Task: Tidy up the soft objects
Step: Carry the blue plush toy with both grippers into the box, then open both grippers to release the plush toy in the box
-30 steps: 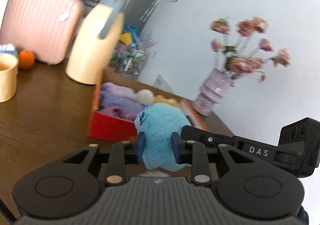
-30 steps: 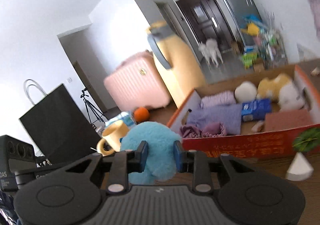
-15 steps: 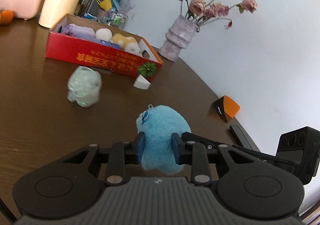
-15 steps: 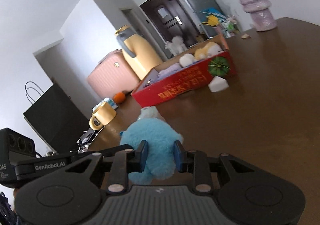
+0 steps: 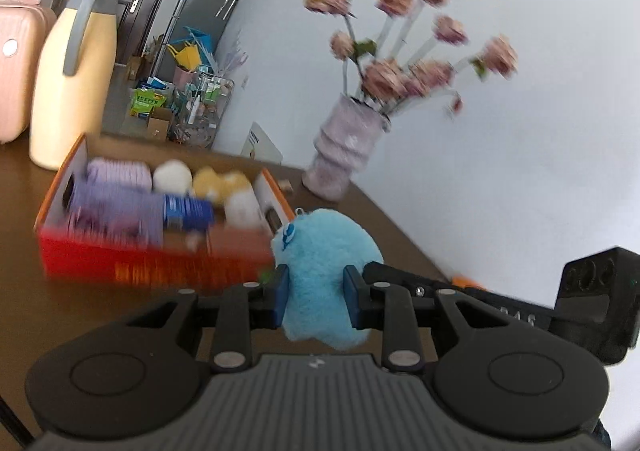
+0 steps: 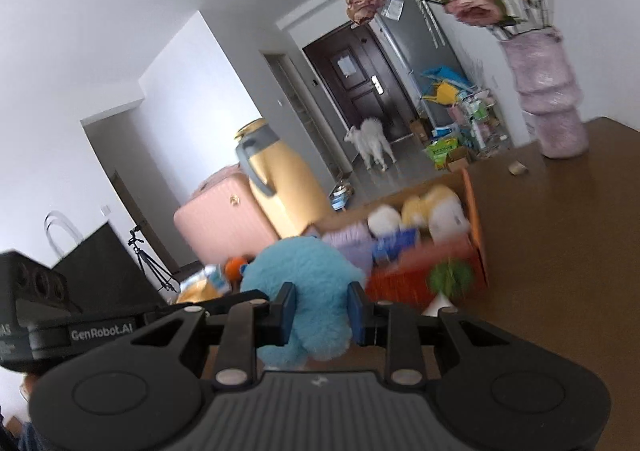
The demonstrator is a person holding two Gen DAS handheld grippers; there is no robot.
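Observation:
A fluffy blue plush toy (image 5: pixel 326 251) is squeezed by both grippers at once. My left gripper (image 5: pixel 315 299) is shut on it, and my right gripper (image 6: pixel 320 311) is shut on the same plush (image 6: pixel 304 275) from the other side. The toy hangs above the brown table, just in front of the red cardboard box (image 5: pixel 152 263). The box holds purple cloth (image 5: pixel 116 195), a white ball (image 5: pixel 173 178), a yellow and white plush (image 5: pixel 228 191) and a blue packet (image 5: pixel 188 211). It also shows in the right wrist view (image 6: pixel 404 267).
A yellow thermos jug (image 5: pixel 76 71) and a pink suitcase (image 5: pixel 12 71) stand behind the box. A purple vase of pink flowers (image 5: pixel 348 147) stands at the table's far right. A green leafy ball (image 6: pixel 450 277) and white wedge (image 6: pixel 438 305) lie before the box. An orange (image 6: pixel 234 269) is at left.
Both grippers have lifted and carried the blue plush from low over the open table back towards the red box, which now looms much closer. Both stay shut on it.

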